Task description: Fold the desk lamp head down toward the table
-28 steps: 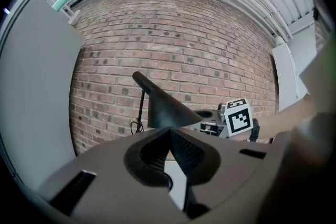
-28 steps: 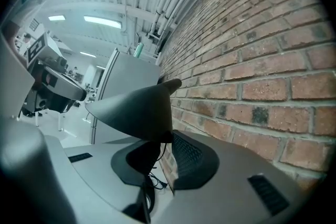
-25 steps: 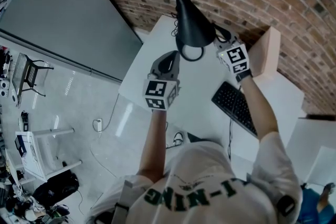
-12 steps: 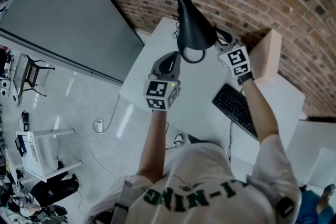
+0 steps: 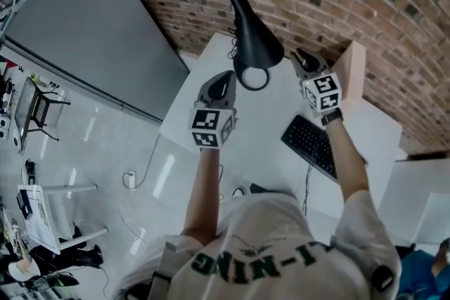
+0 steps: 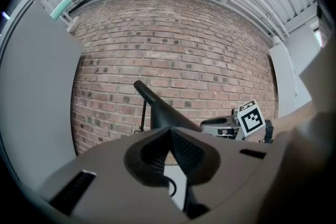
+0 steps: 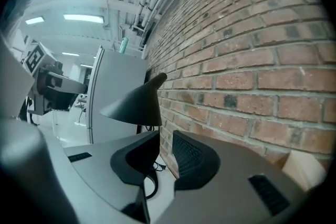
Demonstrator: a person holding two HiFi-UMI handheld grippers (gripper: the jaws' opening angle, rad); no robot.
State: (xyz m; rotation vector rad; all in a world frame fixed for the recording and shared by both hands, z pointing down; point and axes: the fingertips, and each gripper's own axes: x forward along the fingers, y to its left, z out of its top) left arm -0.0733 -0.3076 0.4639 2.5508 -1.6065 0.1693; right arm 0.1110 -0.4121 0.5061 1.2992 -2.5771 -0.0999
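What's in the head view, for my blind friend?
A person holds the left tongs and right tongs either side of a black lamp head above a white table. The right tongs are opening, with nothing between them.

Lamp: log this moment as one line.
lamp: ungripped | left gripper: shut, empty | right gripper: jaws opening, empty, beside lamp

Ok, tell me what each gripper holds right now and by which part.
Nothing is held. The left gripper has its jaws together, empty, short of the lamp head. The right gripper is opening its jaws with nothing between them.
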